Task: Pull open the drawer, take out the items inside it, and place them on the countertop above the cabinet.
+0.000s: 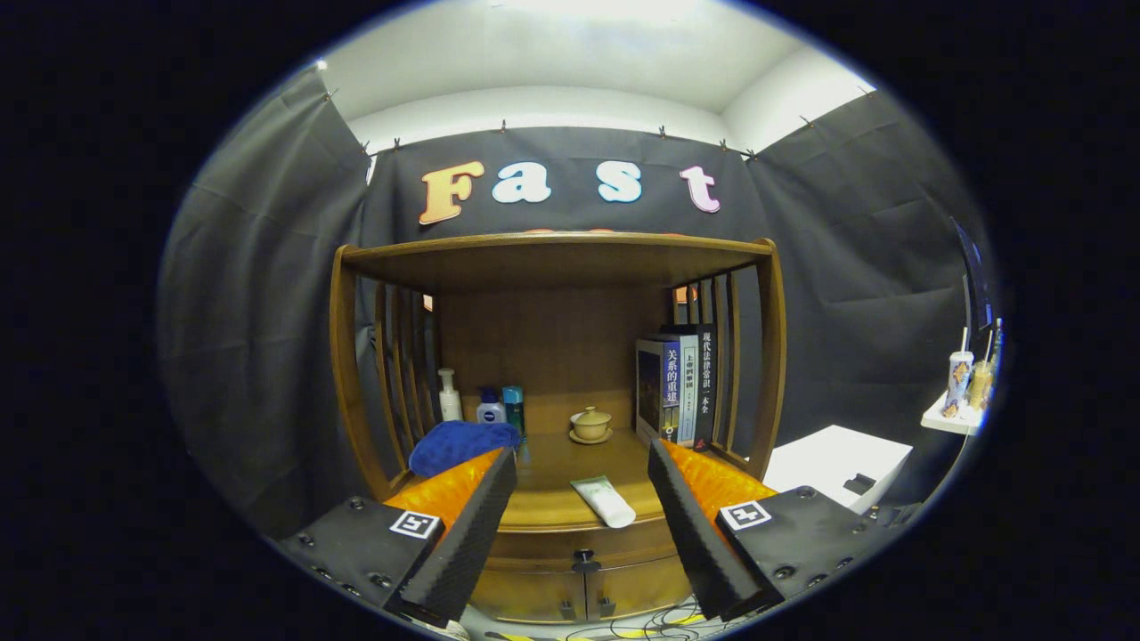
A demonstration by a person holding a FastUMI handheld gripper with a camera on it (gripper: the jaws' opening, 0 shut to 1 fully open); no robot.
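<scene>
1. Ahead of the gripper point(583, 499), filling most of the scene: a wooden cabinet point(557, 258) with slatted sides, an upper shelf board and a countertop point(552, 481) below it.
2. Under the countertop's front edge, low between the fingers: the drawer point(583, 583), closed, with a small dark knob point(584, 561) at its middle. Contents hidden.
3. Right side of the countertop, against the slats: a row of upright books point(681, 387).
4. Right of the cabinet, beyond the right finger: a white box-like surface point(833, 463); further right a small white shelf point(953, 418) carrying cups, too small to detail.
5. Left front of the countertop, just behind the left finger: a folded blue cloth point(463, 442).
6. Front centre of the countertop, between the fingers: a pale tube point(604, 500) lying flat, slightly angled.
7. Back left, behind the cloth: three upright bottles point(481, 401) close together.
8. Back centre: a small lidded cup point(590, 423) on a saucer.
9. Gripper state: fingers spread wide apart, holding nothing, clear of the drawer front.
</scene>
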